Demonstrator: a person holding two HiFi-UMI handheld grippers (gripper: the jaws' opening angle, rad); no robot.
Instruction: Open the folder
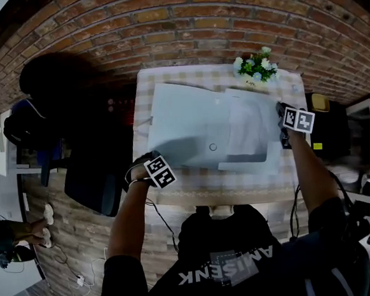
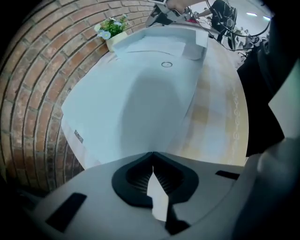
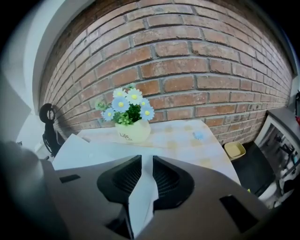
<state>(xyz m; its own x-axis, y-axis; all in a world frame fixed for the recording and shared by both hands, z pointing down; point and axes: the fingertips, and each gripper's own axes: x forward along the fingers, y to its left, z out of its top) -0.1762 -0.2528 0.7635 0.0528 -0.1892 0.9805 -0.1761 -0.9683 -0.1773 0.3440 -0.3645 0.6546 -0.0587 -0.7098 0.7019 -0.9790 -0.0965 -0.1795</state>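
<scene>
A pale blue folder (image 1: 189, 124) lies flat on the checked table (image 1: 176, 194), with a round clasp (image 1: 213, 147) near its front edge. My left gripper (image 1: 149, 161) is at the folder's near left corner and points steeply down. In the left gripper view its jaws (image 2: 152, 153) are shut, tips meeting at the folder (image 2: 136, 89); whether they pinch its edge is hidden. My right gripper (image 1: 282, 127) is at the folder's right edge, over white sheets (image 1: 247, 129). In the right gripper view its jaws (image 3: 142, 161) stand slightly apart, the folder (image 3: 89, 150) showing in the gap.
A small pot of flowers (image 1: 255, 68) stands at the table's far right, against the brick wall (image 1: 181, 23). A dark chair (image 1: 95, 177) is left of the table. A yellow tray (image 1: 320, 101) and a cabinet are to the right.
</scene>
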